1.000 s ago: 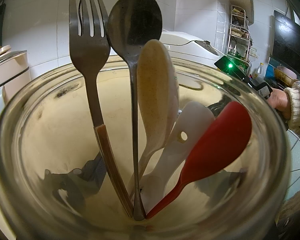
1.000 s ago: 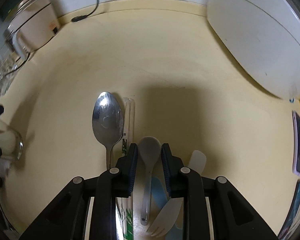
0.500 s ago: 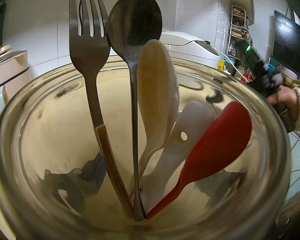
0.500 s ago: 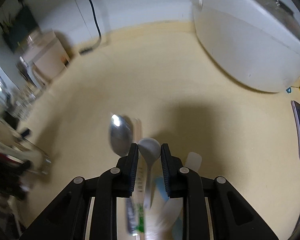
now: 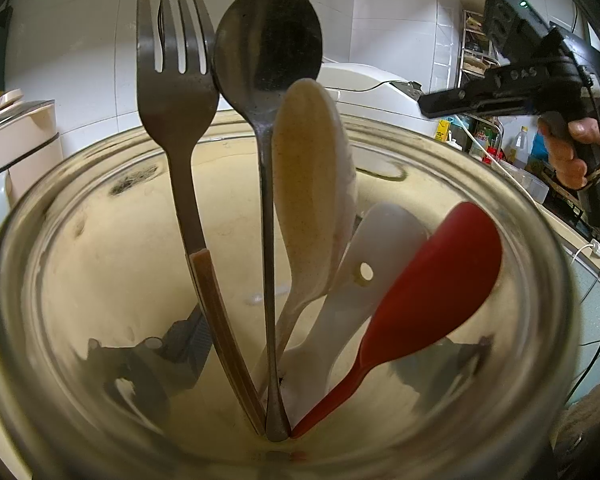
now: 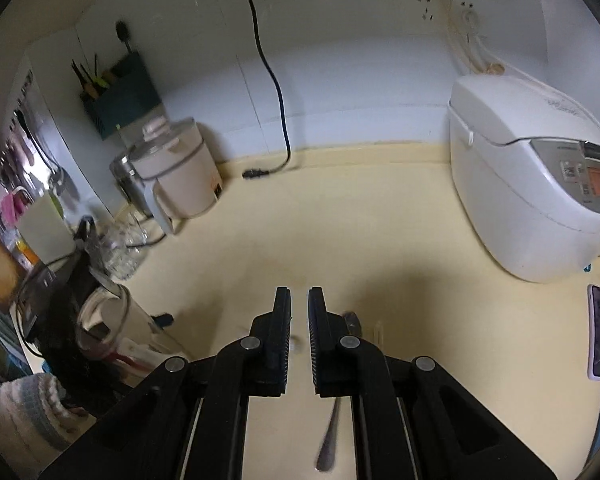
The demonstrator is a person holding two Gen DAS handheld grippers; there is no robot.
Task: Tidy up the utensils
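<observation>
I keep my left tongs (image 5: 324,344) clamped round the clear round glass jar (image 5: 540,280). Their dark fingers (image 5: 184,336) show through the glass low on either side. The hold is there to steady the jar and tip its mouth toward me, so it stays an easy target for whatever comes next.

Inside, all heads point up and the handles meet at the bottom:
- the grey steel fork (image 5: 172,92)
- the dark steel spoon (image 5: 268,36)
- the beige plastic spoon (image 5: 306,184)
- the white plastic scoop with a hole (image 5: 380,264)
- the red plastic spoon (image 5: 436,284)

They fan out because the jar is wide and each one leans on its neighbour or the rim.

My right tongs (image 6: 299,292) are pressed nearly together, with only a thin slit left, and I see nothing caught between the pads. From the jar's side they hang high in my right hand (image 5: 568,152), and no utensil dangles from the tip.

Below them, on the pale yellow worktop (image 6: 380,220), lies a blurred metal spoon (image 6: 329,444). It is partly hidden by the tong arms and not yet in the jar.

The big white rice cooker (image 6: 520,184) stands well apart at the right and the jar near the left edge, so the middle is free for carrying things across.

I judge the sorting to be well along, but the closed, empty-looking right tongs suggest that the pick-up below still has to be made
</observation>
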